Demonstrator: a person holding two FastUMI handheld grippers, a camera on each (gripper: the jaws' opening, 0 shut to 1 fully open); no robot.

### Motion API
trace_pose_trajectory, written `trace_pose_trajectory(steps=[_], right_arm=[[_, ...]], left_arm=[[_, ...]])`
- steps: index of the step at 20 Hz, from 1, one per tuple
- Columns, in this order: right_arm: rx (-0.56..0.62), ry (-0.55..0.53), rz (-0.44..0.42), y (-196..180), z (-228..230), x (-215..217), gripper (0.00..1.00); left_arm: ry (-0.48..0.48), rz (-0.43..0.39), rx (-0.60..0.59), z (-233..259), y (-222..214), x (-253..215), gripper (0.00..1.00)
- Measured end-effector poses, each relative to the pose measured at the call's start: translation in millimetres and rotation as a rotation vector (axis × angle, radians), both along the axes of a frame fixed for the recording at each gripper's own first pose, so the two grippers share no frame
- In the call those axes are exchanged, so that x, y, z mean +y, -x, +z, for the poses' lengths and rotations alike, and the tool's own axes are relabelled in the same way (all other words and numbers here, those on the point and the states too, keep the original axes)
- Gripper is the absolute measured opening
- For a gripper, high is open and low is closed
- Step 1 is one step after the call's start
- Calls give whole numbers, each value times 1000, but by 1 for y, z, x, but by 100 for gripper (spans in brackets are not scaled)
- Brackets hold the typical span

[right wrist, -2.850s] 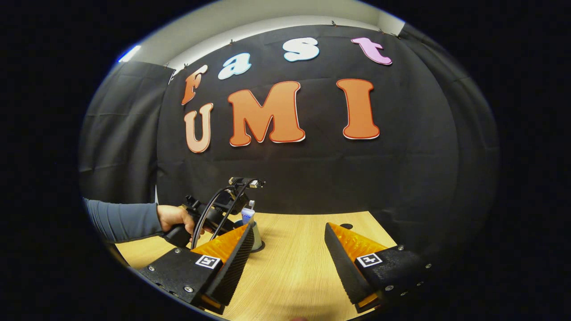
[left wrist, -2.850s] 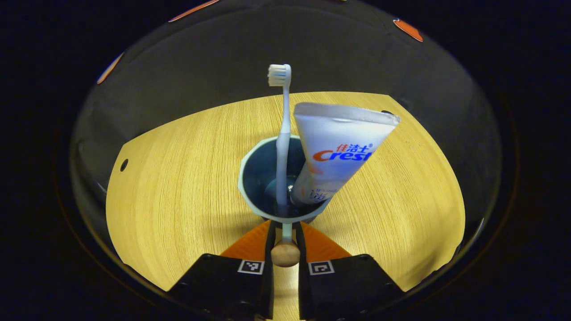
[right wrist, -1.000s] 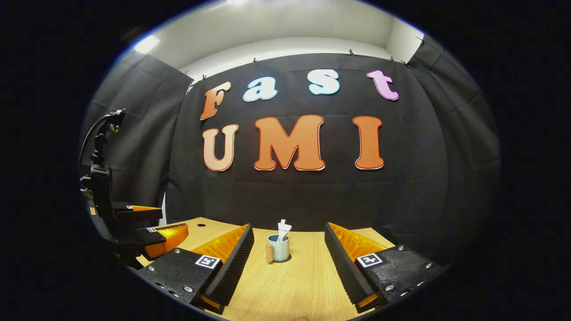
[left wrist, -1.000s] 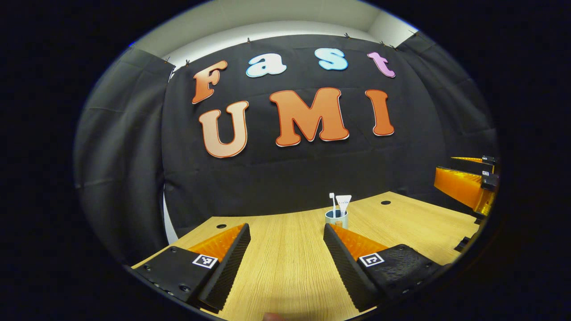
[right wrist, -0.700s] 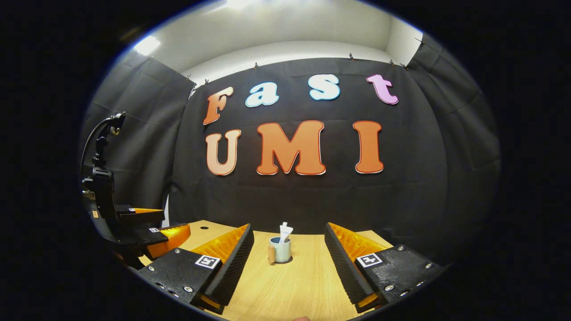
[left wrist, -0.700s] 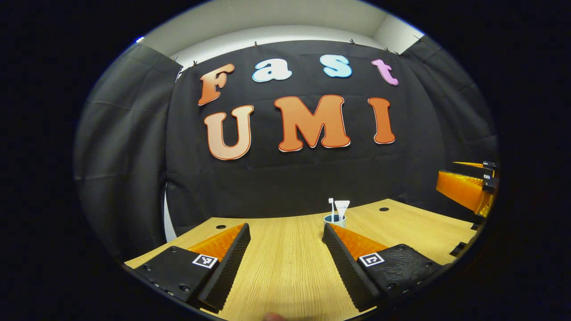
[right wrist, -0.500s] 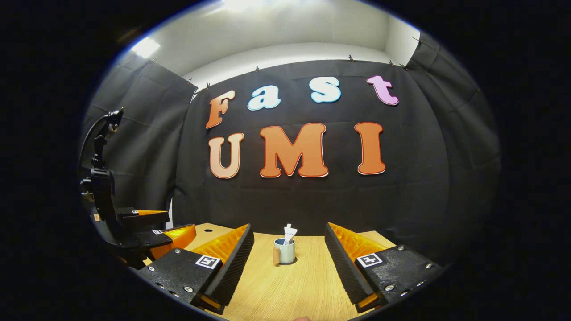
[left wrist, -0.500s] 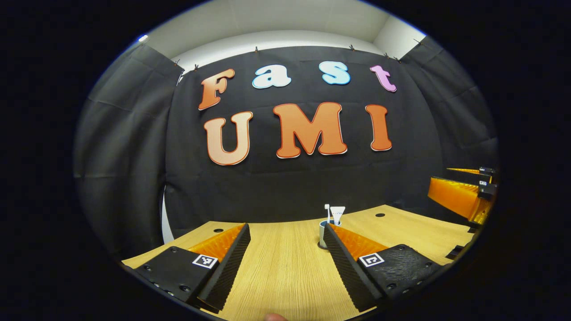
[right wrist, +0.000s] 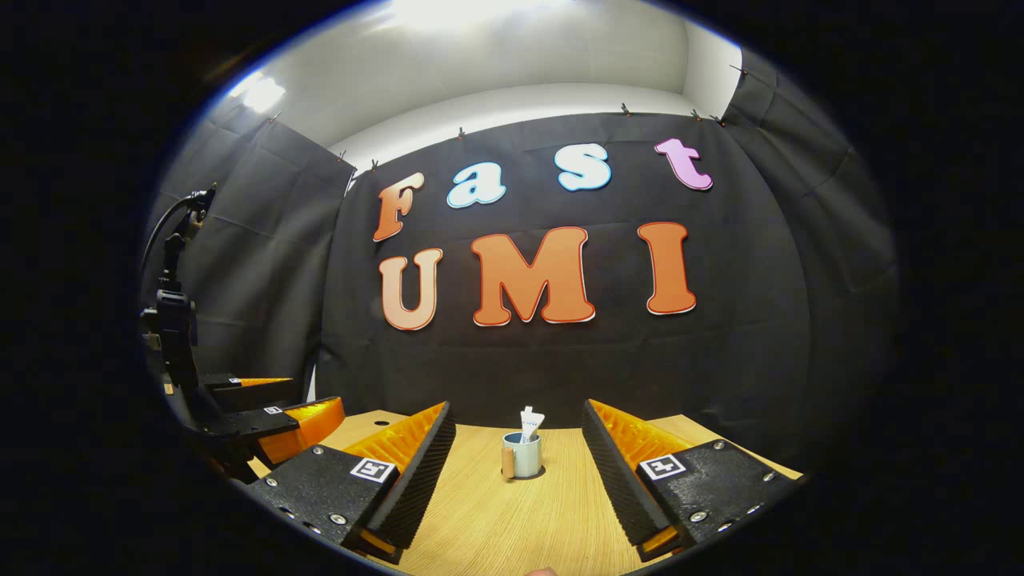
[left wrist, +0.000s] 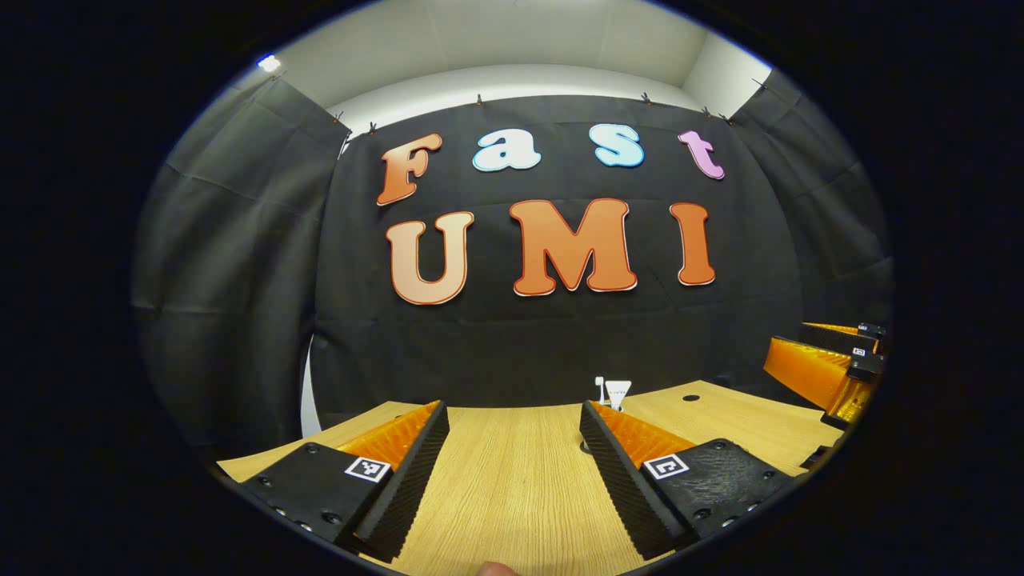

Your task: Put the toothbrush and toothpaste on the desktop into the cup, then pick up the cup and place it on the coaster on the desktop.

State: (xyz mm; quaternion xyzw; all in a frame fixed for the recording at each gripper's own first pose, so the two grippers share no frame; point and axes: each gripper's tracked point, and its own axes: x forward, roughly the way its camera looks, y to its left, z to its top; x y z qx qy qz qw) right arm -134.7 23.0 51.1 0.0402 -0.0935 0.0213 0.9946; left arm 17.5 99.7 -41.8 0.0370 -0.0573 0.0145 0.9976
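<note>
Right gripper view looks out over the wooden counter (right wrist: 496, 520) toward the booth's black cloth wall, and the pale blue-green cup (right wrist: 522, 457) stands upright out on the counter, seen between this gripper's two spread fingers. A dark coaster (right wrist: 534, 474) shows as a thin edge under the cup's base. The toothpaste (right wrist: 530, 422) sticks up out of the cup, its flat crimped end uppermost and leaning a little to the right. A small wooden handle (right wrist: 507, 462) juts from the cup's side. The right gripper (right wrist: 518, 432) has its fingers wide apart with nothing between them, well back from the cup. At the left side of this view the left gripper (right wrist: 268, 404) hangs above the counter's edge, its fingers likewise parted and empty, with a dark cable looping up behind it. From the left gripper view, the toothbrush (left wrist: 599, 387) and the toothpaste (left wrist: 617, 393) poke up side by side just behind the tip of this gripper's right-hand finger, which hides the cup itself; the brush stands straight with its head at the top. The left gripper (left wrist: 513, 416) is open here too, bare wood showing between its fingers. Over at the right edge the right gripper (left wrist: 828, 360) shows, above the counter's far corner.
</note>
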Motion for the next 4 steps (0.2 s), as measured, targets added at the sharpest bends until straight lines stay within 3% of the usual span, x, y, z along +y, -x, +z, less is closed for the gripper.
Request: trace_pose_trajectory(steps=[4], right_arm=[[-12,-2,15,2,3,6,95]], left_arm=[[5,-18,22,-8,0,-4,99]])
